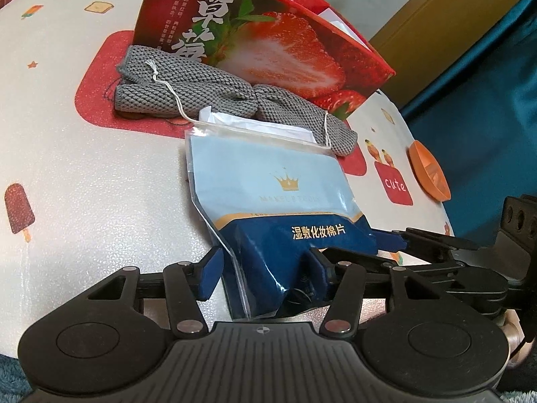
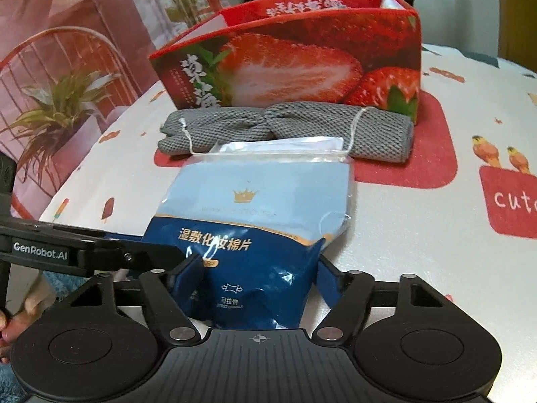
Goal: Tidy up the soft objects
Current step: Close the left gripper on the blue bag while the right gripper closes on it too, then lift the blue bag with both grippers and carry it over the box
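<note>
Orange dish [image 1: 429, 171] in left view only, potted plant [image 2: 57, 114] in right

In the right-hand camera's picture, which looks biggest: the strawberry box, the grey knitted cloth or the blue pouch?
1. Strawberry box
2. Blue pouch, though nearness to the camera inflates it
3. Grey knitted cloth, partly hidden behind the pouch

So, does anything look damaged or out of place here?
The cotton pad pouch is crumpled at its dark blue bottom end, pinched by both grippers. Its zip top overlaps the grey knitted cloth. Nothing spilled.
</note>
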